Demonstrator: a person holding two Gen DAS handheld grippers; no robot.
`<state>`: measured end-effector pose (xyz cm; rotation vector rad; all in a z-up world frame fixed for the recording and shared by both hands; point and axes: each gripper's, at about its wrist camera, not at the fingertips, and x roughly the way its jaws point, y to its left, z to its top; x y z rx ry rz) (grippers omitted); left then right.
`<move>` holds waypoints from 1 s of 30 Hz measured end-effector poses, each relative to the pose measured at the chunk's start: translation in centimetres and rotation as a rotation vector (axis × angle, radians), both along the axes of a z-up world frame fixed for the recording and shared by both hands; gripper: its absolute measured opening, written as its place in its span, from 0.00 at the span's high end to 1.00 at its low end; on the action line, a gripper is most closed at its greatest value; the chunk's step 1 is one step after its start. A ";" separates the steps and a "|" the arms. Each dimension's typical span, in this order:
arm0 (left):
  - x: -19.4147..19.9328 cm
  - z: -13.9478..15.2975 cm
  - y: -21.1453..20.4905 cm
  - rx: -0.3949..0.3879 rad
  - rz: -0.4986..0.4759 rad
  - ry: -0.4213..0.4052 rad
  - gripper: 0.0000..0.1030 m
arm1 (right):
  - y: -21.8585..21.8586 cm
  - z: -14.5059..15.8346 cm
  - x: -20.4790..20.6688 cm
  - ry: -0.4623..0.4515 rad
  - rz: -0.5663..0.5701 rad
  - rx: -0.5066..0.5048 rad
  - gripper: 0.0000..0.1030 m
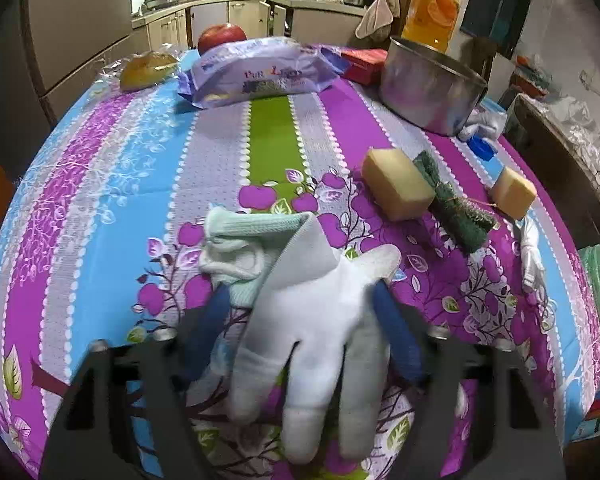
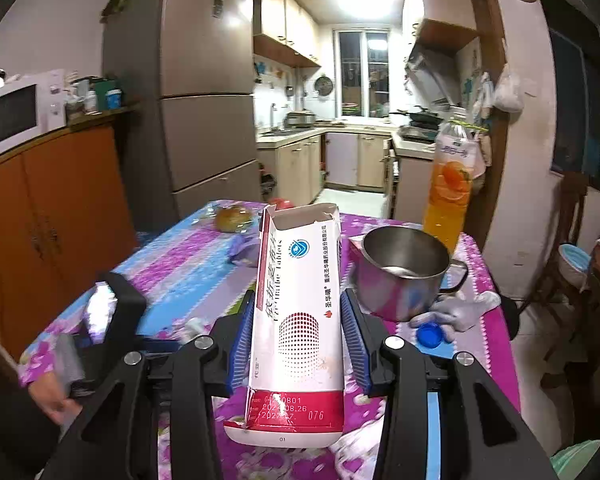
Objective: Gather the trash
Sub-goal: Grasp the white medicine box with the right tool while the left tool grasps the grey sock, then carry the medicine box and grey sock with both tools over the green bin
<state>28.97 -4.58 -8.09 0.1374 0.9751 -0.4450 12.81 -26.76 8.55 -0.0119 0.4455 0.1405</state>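
Right tongs (image 2: pixel 298 332) clenched on an empty tablet box (image 2: pixel 296 320), lifted clear of the desk (image 2: pixel 180 256). Left tongs (image 1: pixel 300 316) straddle a white glove (image 1: pixel 316 320), apparently gripping. Wrapper (image 1: pixel 256 72) and bottle cap (image 2: pixel 430 336) remain.

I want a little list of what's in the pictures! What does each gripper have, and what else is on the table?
left gripper: around a white glove, jaws at its sides
right gripper: shut on a torn-open tablet box, lifted off the table
table: flowery cloth
pot: steel, far right
juice bottle: behind the pot
apple: far edge
blue cap: beside the pot
sponges: right side
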 end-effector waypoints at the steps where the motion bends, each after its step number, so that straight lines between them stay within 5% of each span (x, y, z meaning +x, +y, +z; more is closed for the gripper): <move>1: 0.0 -0.1 -0.2 0.010 -0.004 0.001 0.49 | 0.0 0.1 -0.3 0.000 0.002 0.000 0.58; 5: -0.5 0.0 -0.2 -0.005 -0.021 -0.001 0.87 | 0.3 -0.9 -0.7 0.042 0.018 0.019 0.58; 6: -0.6 0.0 0.1 -0.023 -0.022 0.010 0.89 | 0.4 -1.3 -0.7 0.058 0.020 0.024 0.58; 17: -5.4 5.9 1.5 0.002 0.050 -0.137 0.90 | 0.4 -4.8 -2.4 0.203 0.063 0.076 0.58; 30: -12.4 14.2 -0.3 0.034 0.152 -0.512 0.90 | 0.0 -2.8 -7.1 0.184 0.062 0.086 0.58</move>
